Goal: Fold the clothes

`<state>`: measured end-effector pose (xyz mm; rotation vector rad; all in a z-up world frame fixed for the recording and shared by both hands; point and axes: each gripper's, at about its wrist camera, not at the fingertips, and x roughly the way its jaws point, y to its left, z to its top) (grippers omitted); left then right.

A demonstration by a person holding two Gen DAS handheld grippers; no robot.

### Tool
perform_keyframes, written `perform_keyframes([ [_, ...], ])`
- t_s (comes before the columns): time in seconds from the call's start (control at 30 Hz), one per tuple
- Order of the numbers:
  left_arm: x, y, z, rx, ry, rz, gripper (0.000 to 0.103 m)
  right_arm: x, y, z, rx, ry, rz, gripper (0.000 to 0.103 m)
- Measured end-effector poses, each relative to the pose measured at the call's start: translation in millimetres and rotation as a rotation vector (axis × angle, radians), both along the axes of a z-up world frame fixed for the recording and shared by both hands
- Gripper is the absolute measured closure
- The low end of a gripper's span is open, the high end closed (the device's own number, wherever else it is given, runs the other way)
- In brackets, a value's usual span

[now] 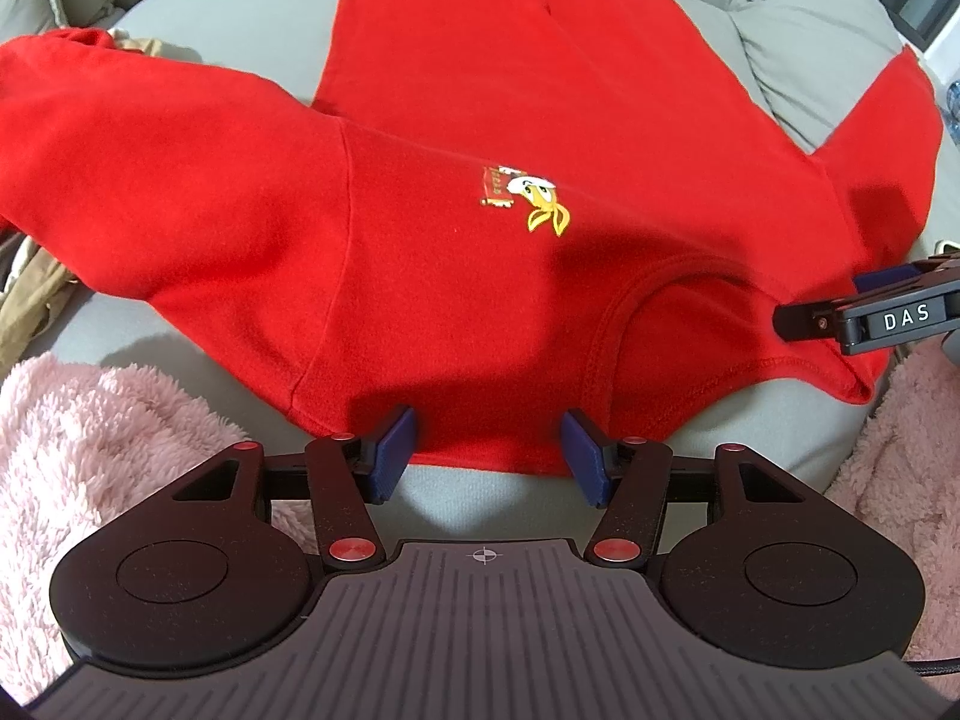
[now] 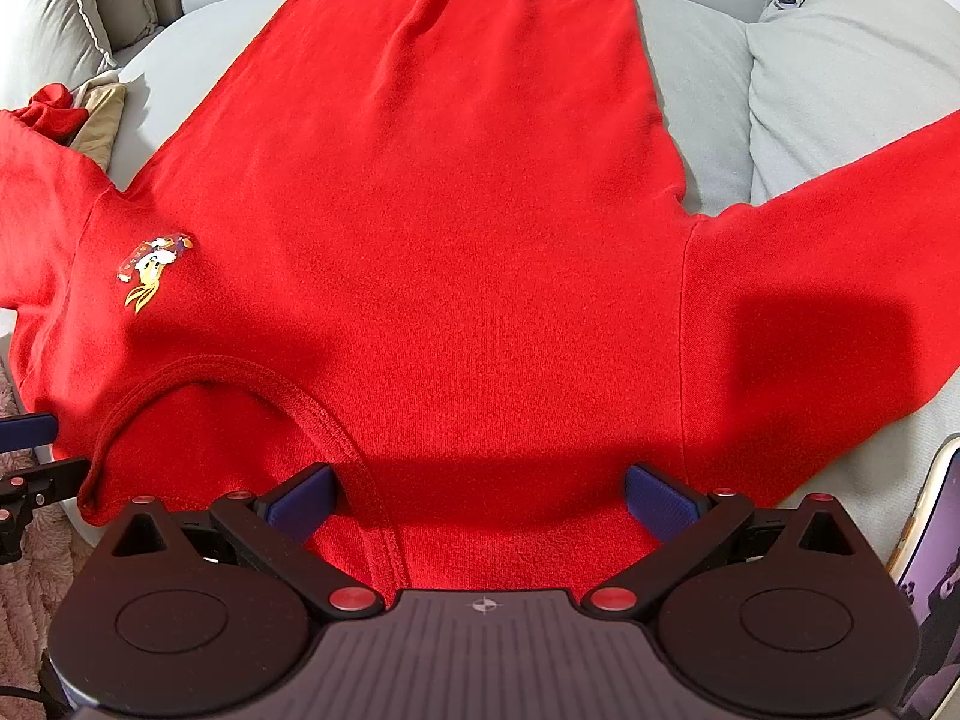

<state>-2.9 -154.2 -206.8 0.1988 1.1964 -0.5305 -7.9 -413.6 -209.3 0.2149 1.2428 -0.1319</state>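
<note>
While the red sweatshirt (image 1: 480,138) lies spread flat on a grey cushion (image 1: 810,60), collar toward the bottom of both frames and hem toward the top, both tools stand at its near edge. In the left wrist view, the left tool (image 1: 487,456) is open, its blue pads (image 1: 393,450) wide apart at the shoulder edge left of the collar (image 1: 624,312), gripping nothing. The right tool (image 1: 852,315) enters from the right edge of that frame. In the right wrist view, the right tool (image 2: 480,501) is likewise open, straddling the shoulder fabric right of the collar (image 2: 240,372). A small embroidered emblem (image 2: 153,267) sits at centre left. Sleeves extend to both sides. Pink fleece (image 1: 102,450) occupies the lower left.
</note>
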Motion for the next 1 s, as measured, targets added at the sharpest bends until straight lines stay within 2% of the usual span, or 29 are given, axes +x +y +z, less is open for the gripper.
perform_keyframes([
  [0.57,-0.2,7.9,-0.4,-0.016,0.013,0.012,0.039,-3.4,-1.2,-0.1,-0.004,-0.004,-0.025,0.000],
  [1.0,0.4,3.2,-1.4,0.012,0.004,0.018,0.037,-8.6,-9.4,4.2,0.006,-0.003,-0.010,0.000],
])
